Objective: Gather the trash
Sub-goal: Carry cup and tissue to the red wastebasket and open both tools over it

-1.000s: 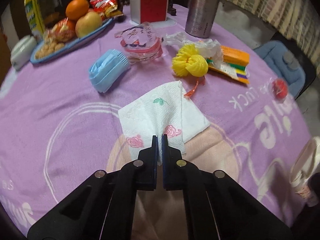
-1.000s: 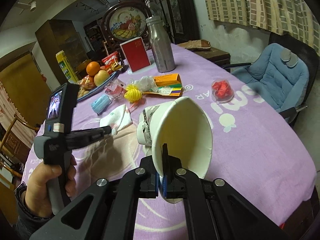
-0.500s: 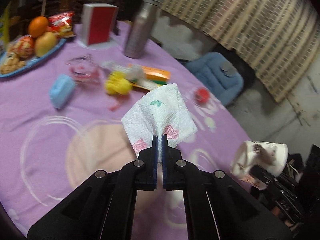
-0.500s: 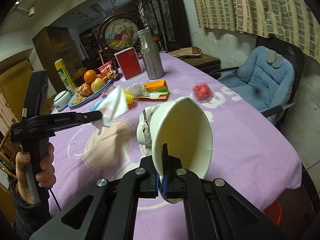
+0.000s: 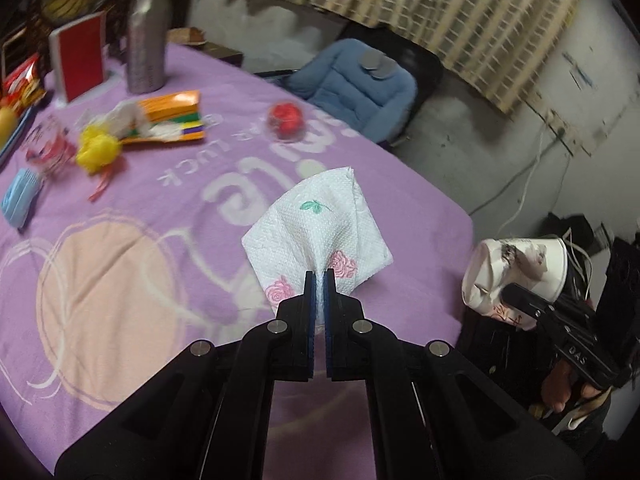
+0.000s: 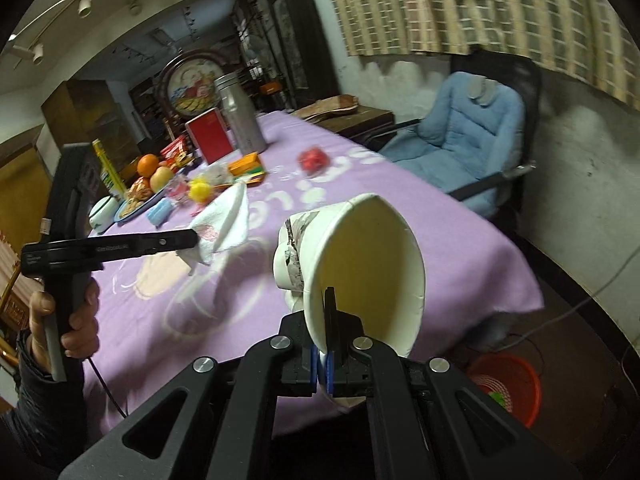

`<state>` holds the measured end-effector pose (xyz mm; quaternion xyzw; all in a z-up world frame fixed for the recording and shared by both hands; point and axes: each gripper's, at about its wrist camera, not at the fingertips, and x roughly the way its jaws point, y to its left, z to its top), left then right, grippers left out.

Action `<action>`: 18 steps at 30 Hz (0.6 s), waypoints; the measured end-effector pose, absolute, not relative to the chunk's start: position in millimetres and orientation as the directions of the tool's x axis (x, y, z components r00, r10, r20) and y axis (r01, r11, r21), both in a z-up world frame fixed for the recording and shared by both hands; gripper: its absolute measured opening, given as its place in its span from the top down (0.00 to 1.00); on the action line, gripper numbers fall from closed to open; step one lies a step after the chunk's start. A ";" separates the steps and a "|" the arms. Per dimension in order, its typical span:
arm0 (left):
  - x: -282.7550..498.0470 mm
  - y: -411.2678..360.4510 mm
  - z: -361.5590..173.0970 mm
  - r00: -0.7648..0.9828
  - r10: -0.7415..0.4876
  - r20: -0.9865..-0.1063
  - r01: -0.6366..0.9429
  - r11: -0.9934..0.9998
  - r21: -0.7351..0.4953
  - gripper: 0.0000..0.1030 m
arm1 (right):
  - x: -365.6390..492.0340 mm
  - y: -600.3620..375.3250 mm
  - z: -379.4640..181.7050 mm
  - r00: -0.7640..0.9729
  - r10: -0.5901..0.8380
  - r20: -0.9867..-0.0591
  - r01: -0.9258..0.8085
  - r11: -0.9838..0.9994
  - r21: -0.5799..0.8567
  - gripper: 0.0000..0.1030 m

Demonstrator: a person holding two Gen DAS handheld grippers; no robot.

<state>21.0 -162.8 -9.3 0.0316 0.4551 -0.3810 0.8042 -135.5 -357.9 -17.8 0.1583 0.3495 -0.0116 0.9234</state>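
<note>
L wrist cam looks across purple table (image 5: 120,240) toward chair; R cam opposite; both share table.

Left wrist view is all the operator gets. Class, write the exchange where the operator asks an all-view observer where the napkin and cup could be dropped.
Operator: I hold the white rose-printed paper napkin. Any bin nearby?
Observer: Yes, an orange plastic basket stands on the floor beyond the table's near corner.
Operator: Is it empty?
Observer: No, something pale and a bit of green lie inside.
Operator: How does the right gripper hold the crumpled white paper cup?
Observer: It is shut on the rim, one finger inside, and the cream mouth faces its camera.
Operator: Is my left gripper over the table?
Observer: Yes, over the purple tablecloth.
</note>
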 end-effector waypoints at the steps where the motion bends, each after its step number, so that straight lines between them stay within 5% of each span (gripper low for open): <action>1: 15.2 -170.2 -6.6 0.291 -0.589 -0.754 0.657 0.696 -0.290 0.96 | -142.2 -364.7 -18.2 0.759 0.082 -0.646 0.142 0.947 0.287 0.97; 10: -73.4 -274.7 -1.0 0.153 -0.624 -0.766 0.846 0.483 -0.225 0.96 | -196.0 -422.7 -39.7 0.761 0.018 -0.648 0.251 0.914 0.320 0.97; 18: -124.6 -369.2 -59.5 0.024 -0.540 -0.842 0.904 0.371 -0.211 0.96 | -240.2 -488.8 -91.3 0.702 -0.048 -0.711 0.403 0.850 0.341 0.97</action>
